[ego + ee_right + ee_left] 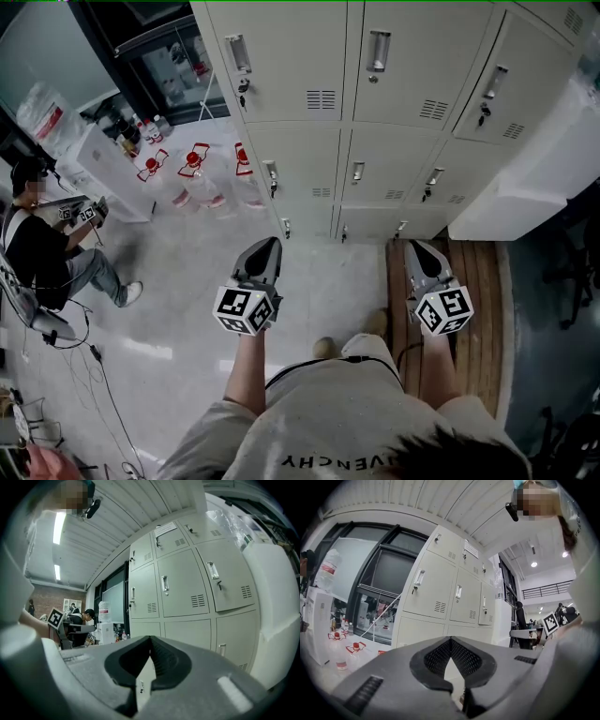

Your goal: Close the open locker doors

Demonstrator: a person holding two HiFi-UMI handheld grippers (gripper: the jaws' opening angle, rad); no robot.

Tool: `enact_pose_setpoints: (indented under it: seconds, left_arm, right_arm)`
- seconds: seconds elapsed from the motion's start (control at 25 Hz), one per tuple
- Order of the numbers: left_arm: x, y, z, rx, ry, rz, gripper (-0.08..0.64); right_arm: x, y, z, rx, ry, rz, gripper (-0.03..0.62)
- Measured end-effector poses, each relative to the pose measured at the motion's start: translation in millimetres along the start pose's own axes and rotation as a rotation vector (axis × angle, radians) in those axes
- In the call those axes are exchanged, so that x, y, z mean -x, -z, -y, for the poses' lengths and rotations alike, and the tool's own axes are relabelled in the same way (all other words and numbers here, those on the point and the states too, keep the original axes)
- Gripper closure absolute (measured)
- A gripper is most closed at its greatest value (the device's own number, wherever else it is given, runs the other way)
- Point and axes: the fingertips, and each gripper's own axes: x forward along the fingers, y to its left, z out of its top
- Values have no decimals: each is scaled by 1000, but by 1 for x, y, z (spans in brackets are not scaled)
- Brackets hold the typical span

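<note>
I have both claws level in front of the lockers [375, 141]. The left claw [271, 244] and the right claw [416, 247] are each closed tip to tip with nothing between them, as each gripper view shows. Every locker door I can see sits flush and shut.

By my left claw, clear bottles with red caps [192, 178] stand on the floor beside the lowest left door. A white cabinet [112, 173] stands further left. A seated person [42, 253] at the far left holds another claw, and cables [103, 375] trail across the floor. To the right, a big white block [525, 187] touches the locker bank and covers the lower right doors. A wooden platform [478, 309] runs below my right claw.

The shirt print reads upside down as "VENCHY". A paper notice [164, 528] on a top door is too small to read. The marker cube [246, 311] bears black squares.
</note>
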Motion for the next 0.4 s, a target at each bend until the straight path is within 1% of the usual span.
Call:
enact_pose_setpoints:
  seconds: [0.4]
  left_arm:
    - [9, 4, 0, 10, -17, -6, 563]
  right_arm:
    - [7, 6, -2, -24, -5, -10, 594]
